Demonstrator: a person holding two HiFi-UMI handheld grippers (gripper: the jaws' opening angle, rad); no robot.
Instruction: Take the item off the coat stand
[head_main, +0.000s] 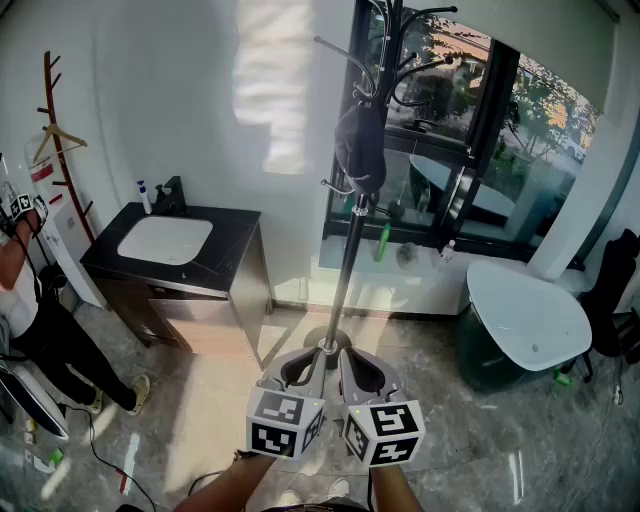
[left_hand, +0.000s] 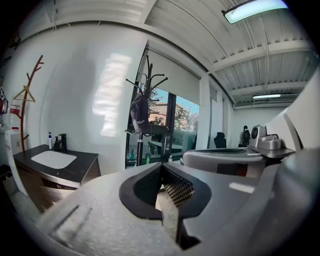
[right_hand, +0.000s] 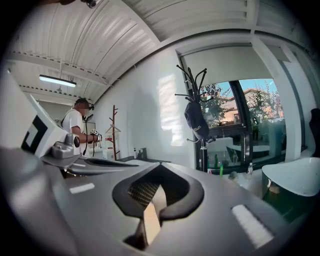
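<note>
A black coat stand (head_main: 352, 235) rises in front of the window, and a dark cap (head_main: 360, 150) hangs on one of its side hooks. My two grippers are held low and side by side, well short of the stand's base. The left gripper (head_main: 305, 365) is shut with nothing in it, and so is the right gripper (head_main: 362, 368). In the left gripper view the cap (left_hand: 139, 112) hangs far beyond the shut jaws of my left gripper (left_hand: 161, 168). In the right gripper view the cap (right_hand: 196, 121) is also far past my right gripper (right_hand: 159, 171).
A dark vanity with a white sink (head_main: 165, 240) stands at the left wall, beside a wooden coat rack (head_main: 60, 130) and a person (head_main: 25, 300). A white tub (head_main: 525, 310) sits right of the stand. Glass windows (head_main: 480, 150) lie behind it.
</note>
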